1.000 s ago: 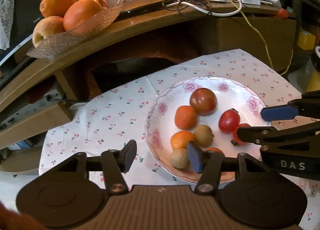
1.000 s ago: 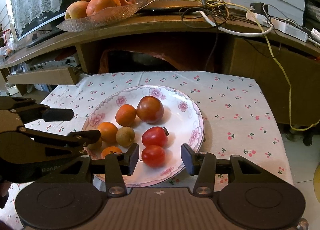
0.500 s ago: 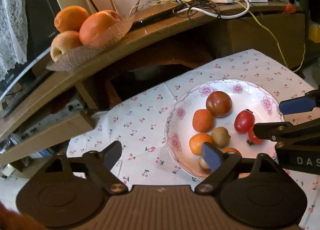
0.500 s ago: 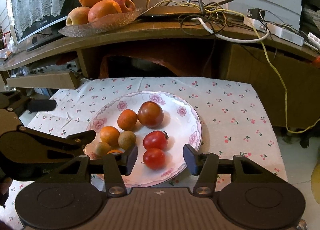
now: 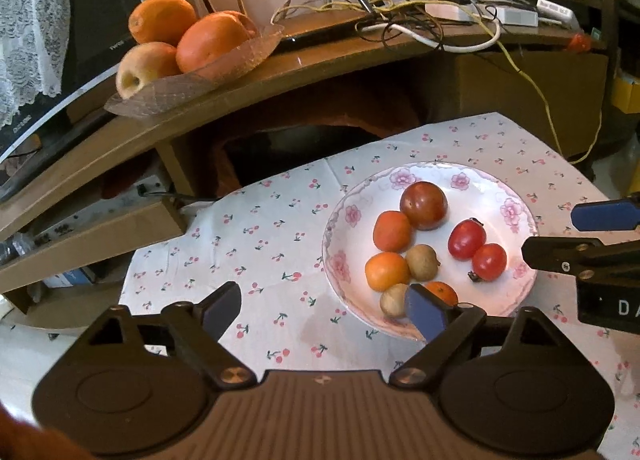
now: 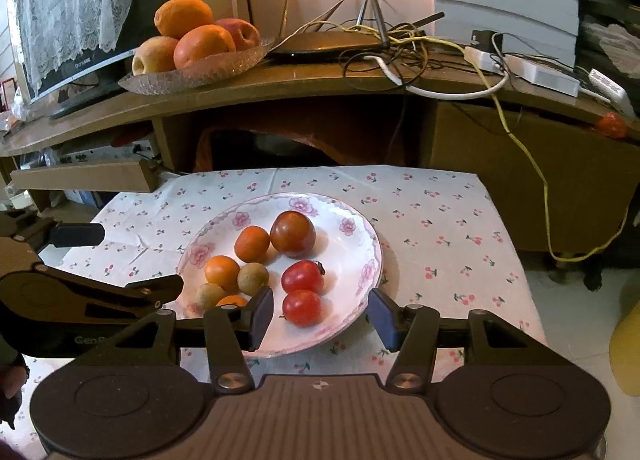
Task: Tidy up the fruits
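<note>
A white floral plate point(image 5: 516, 196) point(image 6: 360, 236) on the cherry-print cloth holds a dark red tomato point(image 5: 423, 205) point(image 6: 293, 233), two small red tomatoes point(image 5: 466, 238) point(image 6: 303, 277), several small oranges point(image 5: 387, 270) point(image 6: 222, 273) and two brown round fruits point(image 5: 422, 262) point(image 6: 253, 278). My left gripper point(image 5: 323, 307) is open and empty, above the cloth left of the plate. My right gripper point(image 6: 320, 314) is open and empty, just in front of the nearest red tomato point(image 6: 302, 307).
A glass dish point(image 5: 208, 72) point(image 6: 208, 68) with large oranges and apples stands on the curved wooden shelf point(image 5: 320, 72) behind. Tangled cables point(image 6: 400, 52) and a power strip lie on the shelf. A monitor point(image 6: 80, 60) stands at left.
My left gripper opened wider and drew back to the left, off the plate. My right gripper pulled back a little and opened slightly wider. The fruits stayed put.
</note>
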`<state>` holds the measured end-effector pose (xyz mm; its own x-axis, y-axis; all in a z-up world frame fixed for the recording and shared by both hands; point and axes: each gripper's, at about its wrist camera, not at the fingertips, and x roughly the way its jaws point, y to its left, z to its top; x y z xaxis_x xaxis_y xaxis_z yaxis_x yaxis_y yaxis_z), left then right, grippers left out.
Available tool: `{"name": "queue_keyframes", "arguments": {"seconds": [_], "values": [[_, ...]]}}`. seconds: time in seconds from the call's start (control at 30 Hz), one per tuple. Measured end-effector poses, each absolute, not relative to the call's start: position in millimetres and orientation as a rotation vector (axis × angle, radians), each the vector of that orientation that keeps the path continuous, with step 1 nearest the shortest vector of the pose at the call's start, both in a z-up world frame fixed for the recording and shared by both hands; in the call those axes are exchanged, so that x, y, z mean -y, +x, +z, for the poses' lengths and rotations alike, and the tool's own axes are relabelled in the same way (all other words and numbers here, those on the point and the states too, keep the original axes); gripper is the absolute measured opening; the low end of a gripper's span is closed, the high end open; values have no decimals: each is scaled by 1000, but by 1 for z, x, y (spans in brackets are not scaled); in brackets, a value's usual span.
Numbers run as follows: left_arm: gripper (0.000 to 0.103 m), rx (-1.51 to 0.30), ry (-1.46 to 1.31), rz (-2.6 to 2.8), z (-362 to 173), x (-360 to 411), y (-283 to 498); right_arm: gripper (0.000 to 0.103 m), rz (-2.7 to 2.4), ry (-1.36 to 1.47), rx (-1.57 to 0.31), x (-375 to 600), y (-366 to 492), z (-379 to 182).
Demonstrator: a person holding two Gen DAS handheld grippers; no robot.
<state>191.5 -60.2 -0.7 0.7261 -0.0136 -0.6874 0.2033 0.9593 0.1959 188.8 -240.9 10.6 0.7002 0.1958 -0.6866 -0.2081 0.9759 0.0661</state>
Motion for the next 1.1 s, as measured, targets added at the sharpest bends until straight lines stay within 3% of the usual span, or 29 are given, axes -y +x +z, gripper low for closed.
{"name": "queue_keyframes", "arguments": {"seconds": [0.6, 1.1], "values": [[103, -787, 111, -77, 13, 36, 108, 55, 213, 36, -773, 238, 98, 28], [103, -803, 126, -90, 10, 47, 45, 58, 188, 35, -795, 239, 44, 29]]}}
